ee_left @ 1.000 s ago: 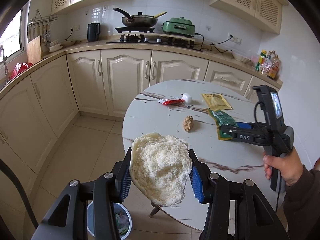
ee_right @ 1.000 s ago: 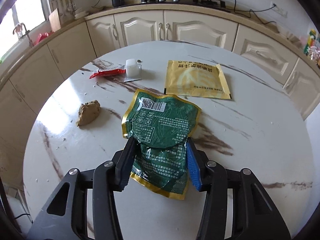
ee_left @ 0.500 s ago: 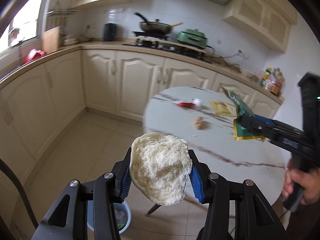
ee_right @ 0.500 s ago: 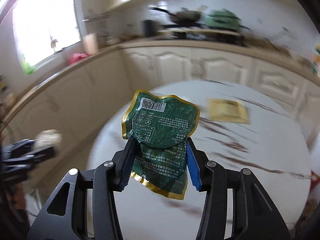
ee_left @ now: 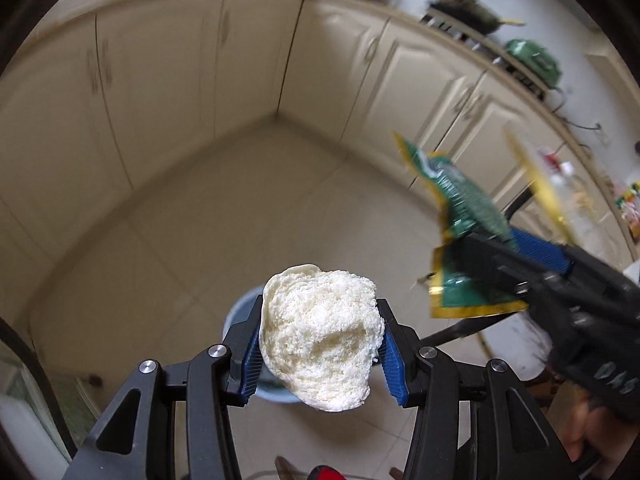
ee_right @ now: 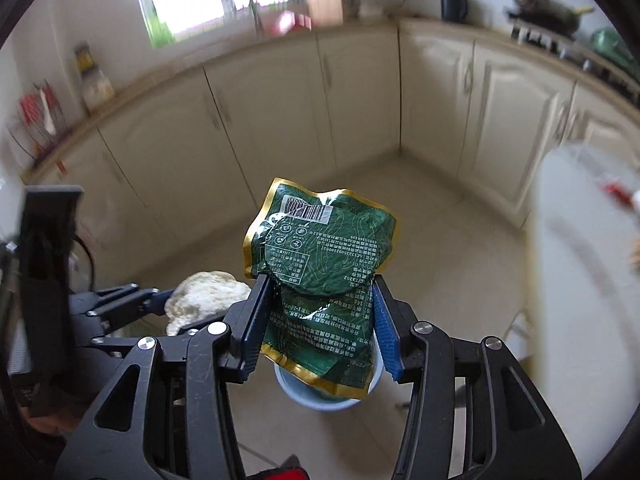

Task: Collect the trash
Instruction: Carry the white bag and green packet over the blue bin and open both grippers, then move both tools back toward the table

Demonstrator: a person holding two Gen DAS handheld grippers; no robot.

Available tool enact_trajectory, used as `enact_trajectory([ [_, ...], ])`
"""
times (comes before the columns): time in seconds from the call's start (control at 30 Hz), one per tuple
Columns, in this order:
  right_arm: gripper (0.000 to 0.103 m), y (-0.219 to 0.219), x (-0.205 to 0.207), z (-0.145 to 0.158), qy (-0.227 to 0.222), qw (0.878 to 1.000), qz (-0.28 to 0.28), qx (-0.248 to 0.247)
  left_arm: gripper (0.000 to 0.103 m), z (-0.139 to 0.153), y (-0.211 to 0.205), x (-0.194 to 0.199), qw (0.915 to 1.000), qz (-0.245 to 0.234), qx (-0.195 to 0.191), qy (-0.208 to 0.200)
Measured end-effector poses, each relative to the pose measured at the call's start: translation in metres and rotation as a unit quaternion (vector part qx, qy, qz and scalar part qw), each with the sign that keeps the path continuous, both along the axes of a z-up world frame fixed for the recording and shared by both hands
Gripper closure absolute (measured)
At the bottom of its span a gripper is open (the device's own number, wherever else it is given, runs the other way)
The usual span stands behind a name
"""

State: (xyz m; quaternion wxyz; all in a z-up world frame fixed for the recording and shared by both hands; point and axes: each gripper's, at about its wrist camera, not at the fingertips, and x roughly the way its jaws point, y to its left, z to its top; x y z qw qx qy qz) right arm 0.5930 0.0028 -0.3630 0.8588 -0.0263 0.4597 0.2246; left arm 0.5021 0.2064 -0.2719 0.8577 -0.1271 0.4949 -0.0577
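Carrying is the step in hand: both grippers are bringing trash toward the bin (ee_right: 326, 394), the pale blue tub sitting on the tiled floor (ee_left: 200, 208), and every place below is given from that bin.

Off to its right, the table (ee_right: 580, 300) is showing only as a white blur, with a red scrap (ee_right: 616, 192) on it that is likely trash not yet collected.

Directly above the bin in the right wrist view, the right gripper (ee_right: 318, 318) is clamping a green pouch (ee_right: 320, 248), its blue pads pressing the crumpled lower half. Just left of the bin there, and over it in the left wrist view, the left gripper (ee_left: 320, 344) is squeezing a white crumbly lump (ee_left: 320, 332) between its pads.

My judgement: the next move is lowering each load over the bin's mouth and opening the jaws one after the other, since the two tools are crowding each other.

Most of the bin is hiding behind pouch and lump, so its contents cannot be told. Cabinets and counter are smearing with motion blur. What the lump is made of is unclear. Print on the pouch is too small to read.
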Motion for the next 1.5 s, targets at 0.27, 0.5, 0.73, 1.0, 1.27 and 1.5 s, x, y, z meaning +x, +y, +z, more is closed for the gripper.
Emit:
enact_trajectory([
  [0.27,0.056,0.000,0.055,-0.159,0.170,0.985,-0.042,-0.001,0.057,-0.128,0.014,0.058,0.9917,0.000,-0.030,0.125],
  [0.5,0.056,-0.006,0.080,-0.233,0.253,0.966,-0.059,0.018,0.052,-0.186,0.020,0.101,0.9825,-0.007,-0.009,0.186],
  [0.73,0.052,-0.006,0.098,-0.262,0.287,0.955,-0.071,0.032,0.042,-0.184,0.034,0.132,0.9819,0.008,-0.004,0.189],
  [1.0,0.046,-0.002,0.088,-0.256,0.297,0.951,-0.061,0.057,0.041,-0.160,0.040,0.110,0.9819,0.045,0.025,0.182],
  [1.27,0.029,0.008,0.072,-0.197,0.241,0.968,-0.050,0.045,0.041,-0.099,0.028,0.069,0.9894,0.069,0.047,0.118],
  [1.5,0.016,0.011,0.039,-0.077,0.106,0.993,-0.039,0.027,0.039,-0.006,0.003,0.011,0.9913,0.090,0.096,0.002],
])
